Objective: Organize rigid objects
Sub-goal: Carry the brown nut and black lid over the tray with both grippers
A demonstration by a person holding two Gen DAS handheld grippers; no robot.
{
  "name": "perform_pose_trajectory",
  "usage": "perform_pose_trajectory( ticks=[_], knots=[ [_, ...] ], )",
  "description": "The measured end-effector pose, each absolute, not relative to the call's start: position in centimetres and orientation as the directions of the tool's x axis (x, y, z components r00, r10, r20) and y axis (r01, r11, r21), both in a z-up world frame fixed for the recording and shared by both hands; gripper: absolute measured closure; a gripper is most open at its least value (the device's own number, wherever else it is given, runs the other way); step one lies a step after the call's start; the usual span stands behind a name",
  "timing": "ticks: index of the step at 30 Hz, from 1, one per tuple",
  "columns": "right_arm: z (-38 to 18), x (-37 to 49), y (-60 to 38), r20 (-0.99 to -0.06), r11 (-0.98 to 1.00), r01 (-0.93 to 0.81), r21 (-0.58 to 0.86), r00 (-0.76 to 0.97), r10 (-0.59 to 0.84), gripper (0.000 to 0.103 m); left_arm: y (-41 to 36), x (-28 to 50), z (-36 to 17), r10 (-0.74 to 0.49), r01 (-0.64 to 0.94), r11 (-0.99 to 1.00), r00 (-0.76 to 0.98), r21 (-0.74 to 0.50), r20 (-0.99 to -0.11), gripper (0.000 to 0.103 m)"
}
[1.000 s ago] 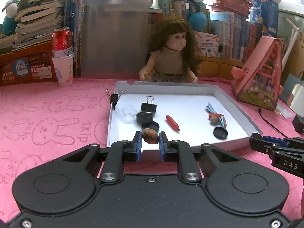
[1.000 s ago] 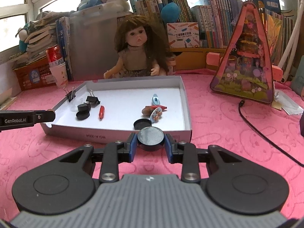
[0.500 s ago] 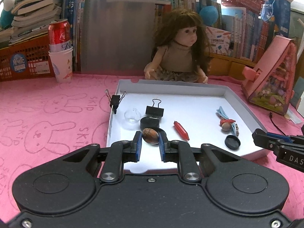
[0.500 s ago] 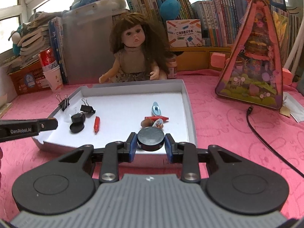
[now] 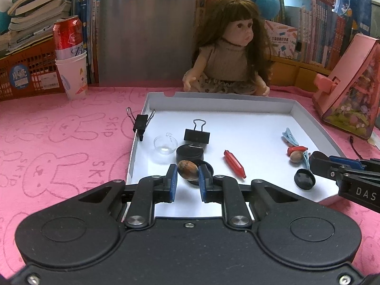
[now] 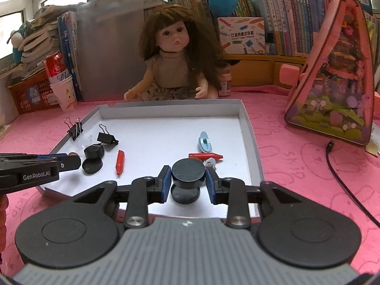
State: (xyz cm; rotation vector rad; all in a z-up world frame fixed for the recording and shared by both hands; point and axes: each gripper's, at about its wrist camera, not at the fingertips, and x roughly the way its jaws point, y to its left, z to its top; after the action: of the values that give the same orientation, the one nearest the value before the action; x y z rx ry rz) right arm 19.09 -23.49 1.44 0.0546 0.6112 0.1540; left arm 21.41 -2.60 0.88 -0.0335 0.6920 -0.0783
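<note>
Your left tool (image 5: 187,177) is clamped on a brown nut (image 5: 188,169), its blue pads pressing both sides, and it hangs over the near left part of the white tray (image 5: 220,102). Your right tool (image 6: 188,182) grips a black round cap (image 6: 188,172) between its pads, above the tray's near edge, with another black disc (image 6: 185,195) lying on the tray floor just under it.

Inside the tray, near your left tool, sit a black round lid (image 5: 190,152) and a clear small cup (image 5: 165,144) beside it, with a red crayon (image 5: 234,163) just to their right. A black binder clip (image 5: 197,135) lies behind the lid, and a second binder clip (image 5: 140,124) is clipped on the tray's left wall. Toward the tray's right side lie another nut (image 5: 295,157), a second red crayon (image 6: 205,156) and a blue hair clip (image 6: 204,141), close together.

Behind the tray a doll (image 6: 175,57) sits on the pink worktop (image 5: 59,142). Left of the tray, farther back, a red can (image 5: 68,38) stands in a paper cup (image 5: 72,77).
</note>
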Motion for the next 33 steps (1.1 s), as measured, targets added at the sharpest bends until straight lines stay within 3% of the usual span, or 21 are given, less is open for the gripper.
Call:
perform_pose_trajectory(
  ticks=[33],
  knots=[
    [0.3,23.3,-21.2,-0.593,0.989,-0.137,0.056,0.792,0.143,0.066,-2.8,25.2,-0.6,-0.04,0.023,0.999,0.766,-0.035,-0.641,0.086]
  ],
)
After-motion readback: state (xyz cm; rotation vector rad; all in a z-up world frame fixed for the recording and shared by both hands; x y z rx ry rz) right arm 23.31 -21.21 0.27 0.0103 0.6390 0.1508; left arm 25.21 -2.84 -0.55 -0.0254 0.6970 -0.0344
